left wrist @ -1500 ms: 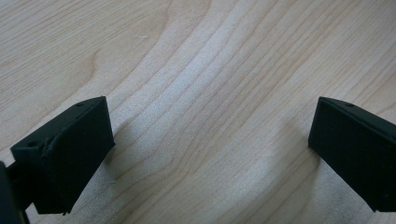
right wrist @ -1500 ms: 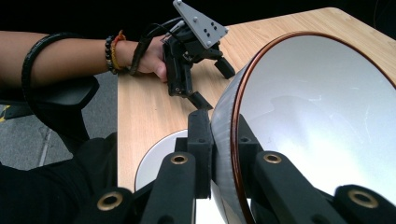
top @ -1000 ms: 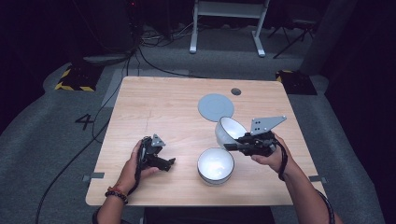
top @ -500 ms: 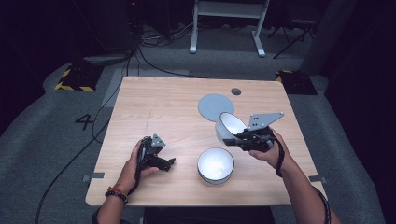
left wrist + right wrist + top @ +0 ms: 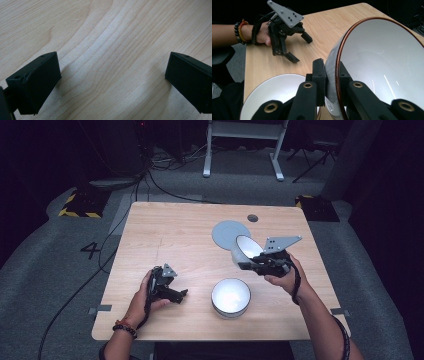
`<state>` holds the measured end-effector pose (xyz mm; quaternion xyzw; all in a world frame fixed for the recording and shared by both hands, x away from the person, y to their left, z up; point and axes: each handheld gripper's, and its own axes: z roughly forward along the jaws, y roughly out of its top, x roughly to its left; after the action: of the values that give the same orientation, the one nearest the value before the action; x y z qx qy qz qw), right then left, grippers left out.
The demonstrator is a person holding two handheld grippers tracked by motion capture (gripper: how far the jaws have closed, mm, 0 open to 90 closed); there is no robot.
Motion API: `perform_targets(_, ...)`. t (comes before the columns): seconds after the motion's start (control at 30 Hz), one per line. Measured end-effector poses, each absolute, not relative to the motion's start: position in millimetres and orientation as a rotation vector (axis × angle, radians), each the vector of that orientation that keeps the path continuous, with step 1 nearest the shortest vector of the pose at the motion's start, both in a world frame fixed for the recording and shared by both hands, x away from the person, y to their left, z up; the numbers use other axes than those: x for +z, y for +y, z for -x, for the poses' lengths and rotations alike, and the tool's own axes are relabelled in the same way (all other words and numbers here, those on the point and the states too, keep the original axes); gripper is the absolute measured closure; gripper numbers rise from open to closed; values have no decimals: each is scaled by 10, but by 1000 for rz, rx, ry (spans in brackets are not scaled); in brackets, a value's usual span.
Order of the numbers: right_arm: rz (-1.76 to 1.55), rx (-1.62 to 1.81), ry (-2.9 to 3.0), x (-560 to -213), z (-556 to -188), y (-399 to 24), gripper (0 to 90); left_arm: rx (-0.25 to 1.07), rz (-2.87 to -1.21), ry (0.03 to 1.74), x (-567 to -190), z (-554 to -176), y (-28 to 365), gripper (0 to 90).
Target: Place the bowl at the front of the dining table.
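Tilting further than a second ago, the right gripper (image 5: 243, 264) pinches a bowl (image 5: 244, 249) by its rim, lifted near the table's (image 5: 170, 230) right edge above a second bowl (image 5: 230, 297), likely stacking; left gripper (image 5: 176, 293) spread, idle.

Table (image 5: 180, 240) lit bright, surroundings dark, pics sharp.
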<state>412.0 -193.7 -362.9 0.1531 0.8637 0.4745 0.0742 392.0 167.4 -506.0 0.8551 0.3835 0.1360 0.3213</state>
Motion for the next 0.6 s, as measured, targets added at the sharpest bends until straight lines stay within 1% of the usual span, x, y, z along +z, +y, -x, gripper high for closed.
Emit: perform_targets(0.6, -554, 1359, 2553, -3749, -4410, -1927, 825, 357, -2246, 1008, -5061, -3920, 1674, 2)
